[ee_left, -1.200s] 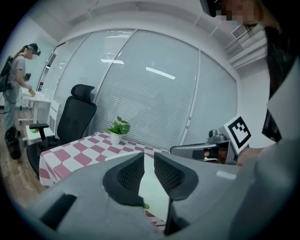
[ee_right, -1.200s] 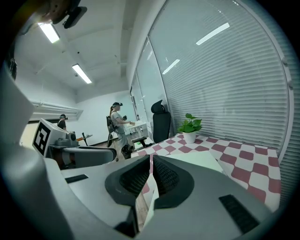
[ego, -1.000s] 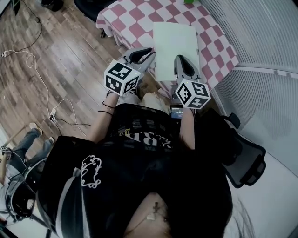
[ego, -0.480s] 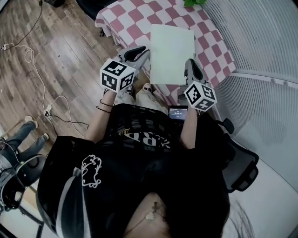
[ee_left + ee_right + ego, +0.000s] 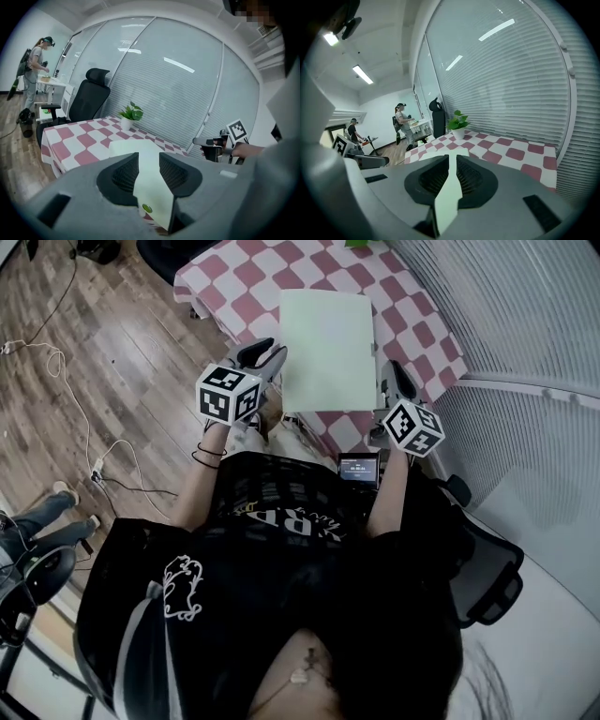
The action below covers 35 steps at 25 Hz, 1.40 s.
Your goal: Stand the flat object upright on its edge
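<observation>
One board (image 5: 326,348) lies flat, lengthwise away from person (image 5: 281,596).

The right tool (image 5: 451,158) has its dark pads (image 5: 471,177) all but together, with only a thin pale slit between them. Just beyond its tips, the pale sheet (image 5: 430,155) lies flat on the checked desk (image 5: 513,152). A potted plant (image 5: 458,125) stands towards the desk's far edge. The left tool (image 5: 379,161) shows off the left edge. A person (image 5: 402,123) stands far behind.
</observation>
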Each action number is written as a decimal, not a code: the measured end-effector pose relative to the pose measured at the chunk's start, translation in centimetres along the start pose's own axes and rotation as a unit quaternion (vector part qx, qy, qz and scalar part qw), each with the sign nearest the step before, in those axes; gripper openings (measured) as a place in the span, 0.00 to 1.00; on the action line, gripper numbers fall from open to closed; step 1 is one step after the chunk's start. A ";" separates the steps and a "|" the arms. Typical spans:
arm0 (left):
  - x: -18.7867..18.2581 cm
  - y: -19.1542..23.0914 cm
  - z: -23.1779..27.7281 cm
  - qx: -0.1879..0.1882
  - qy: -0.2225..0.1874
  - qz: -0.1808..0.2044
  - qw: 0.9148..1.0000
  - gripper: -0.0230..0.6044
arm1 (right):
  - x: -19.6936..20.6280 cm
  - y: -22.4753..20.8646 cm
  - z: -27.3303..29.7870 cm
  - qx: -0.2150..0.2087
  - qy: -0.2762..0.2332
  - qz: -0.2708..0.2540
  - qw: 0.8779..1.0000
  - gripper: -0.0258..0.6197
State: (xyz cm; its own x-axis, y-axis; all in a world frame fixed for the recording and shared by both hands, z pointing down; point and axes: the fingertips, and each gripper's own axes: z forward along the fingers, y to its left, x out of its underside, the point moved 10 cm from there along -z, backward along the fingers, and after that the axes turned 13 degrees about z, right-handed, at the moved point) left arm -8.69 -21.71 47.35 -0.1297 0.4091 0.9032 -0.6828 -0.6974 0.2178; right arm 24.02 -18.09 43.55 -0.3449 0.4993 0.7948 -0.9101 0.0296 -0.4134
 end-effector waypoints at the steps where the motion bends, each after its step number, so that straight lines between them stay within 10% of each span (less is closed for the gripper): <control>1: 0.3 -0.1 0.4 0.001 0.009 -0.003 1.000 0.26 | 0.1 -0.6 0.3 -0.003 0.008 -0.001 1.000 0.08; 8: 2.6 0.4 2.8 0.012 0.058 -0.046 0.997 0.41 | 0.5 -3.9 2.8 -0.045 0.059 0.020 0.997 0.09; 11: 3.1 1.0 3.4 0.011 0.074 -0.059 0.995 0.45 | 0.8 -5.2 4.4 -0.073 0.094 0.029 0.993 0.32; 18: 5.0 1.7 4.7 0.017 0.084 -0.139 0.987 0.51 | 2.8 -8.1 7.9 -0.083 0.165 0.072 0.980 0.40; 23: 6.2 2.4 6.2 0.017 0.097 -0.179 0.979 0.55 | 4.1 -9.8 10.2 -0.086 0.189 0.155 0.966 0.43; 35: 7.3 3.2 9.5 0.056 0.125 -0.200 0.970 0.59 | 5.1 -9.8 12.2 -0.110 0.263 0.149 0.947 0.43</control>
State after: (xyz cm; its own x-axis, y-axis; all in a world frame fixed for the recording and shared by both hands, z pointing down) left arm -4.97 -26.56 58.21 -0.0498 0.7809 0.6227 -0.6342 -0.5064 0.5843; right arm 28.41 -26.37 57.04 -0.3632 0.8746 0.3210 -0.7010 -0.0296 -0.7125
